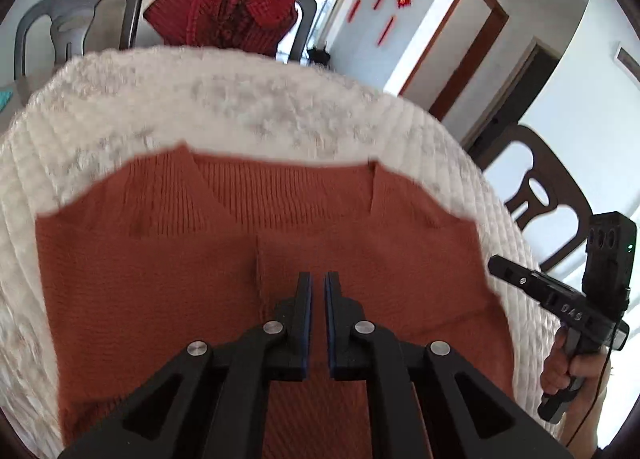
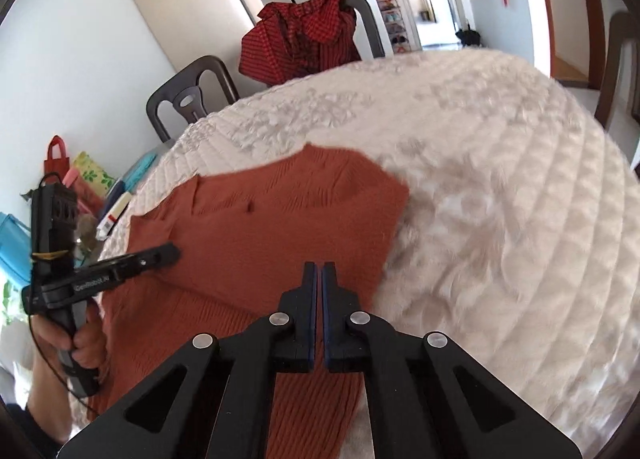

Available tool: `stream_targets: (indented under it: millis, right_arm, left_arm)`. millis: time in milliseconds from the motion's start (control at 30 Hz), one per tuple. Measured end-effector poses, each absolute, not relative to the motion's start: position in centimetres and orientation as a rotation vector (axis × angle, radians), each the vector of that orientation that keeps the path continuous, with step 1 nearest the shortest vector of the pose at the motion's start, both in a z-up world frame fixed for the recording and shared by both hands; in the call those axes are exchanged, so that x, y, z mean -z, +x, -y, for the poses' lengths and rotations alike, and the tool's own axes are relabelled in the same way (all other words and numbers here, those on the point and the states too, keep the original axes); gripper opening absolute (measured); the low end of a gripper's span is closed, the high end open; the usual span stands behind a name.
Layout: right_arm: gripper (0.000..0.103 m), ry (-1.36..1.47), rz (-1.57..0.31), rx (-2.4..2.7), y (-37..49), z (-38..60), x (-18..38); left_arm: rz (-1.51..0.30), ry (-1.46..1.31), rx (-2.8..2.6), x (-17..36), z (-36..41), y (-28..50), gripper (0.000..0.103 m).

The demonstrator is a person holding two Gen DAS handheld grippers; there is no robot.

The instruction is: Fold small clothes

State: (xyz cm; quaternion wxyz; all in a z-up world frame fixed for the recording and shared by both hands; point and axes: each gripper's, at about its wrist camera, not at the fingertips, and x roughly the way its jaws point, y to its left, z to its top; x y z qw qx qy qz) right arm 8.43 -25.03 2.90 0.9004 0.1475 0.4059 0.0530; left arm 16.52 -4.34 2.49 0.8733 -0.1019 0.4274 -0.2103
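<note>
A rust-orange knit sweater lies flat on the white quilted table cover, its sleeves folded in across the body. My left gripper is shut with nothing visible between its blue pads, and its tips are over the middle of the sweater. From the right wrist view the left gripper points at the sweater from the left, held by a hand. My right gripper is shut and empty above the sweater's near right part. The right gripper shows beside the sweater's right edge. Whether either touches the knit I cannot tell.
A red checked garment hangs over a chair at the table's far side. Dark chairs stand around the table. Coloured bags and boxes sit at the left. The quilted cover stretches wide to the right.
</note>
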Motion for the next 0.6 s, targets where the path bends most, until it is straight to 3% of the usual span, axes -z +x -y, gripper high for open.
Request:
stream_targets:
  millis: [233, 467, 600]
  right_arm:
    - [0.002, 0.330, -0.894, -0.048, 13.5, 27.5, -0.4]
    - [0.002, 0.274, -0.861, -0.096, 8.9, 25.2, -3.2]
    - [0.002, 0.204, -0.930, -0.116, 7.6, 23.5, -1.2]
  left_arm:
    - [-0.938, -0.176, 0.394, -0.9, 4.8, 19.2, 0.008]
    - [-0.871, -0.132, 0.394, -3.1, 1.9, 13.4, 0.008]
    - [-0.919, -0.128, 0.316, -1.1, -0.2, 13.3, 0.008]
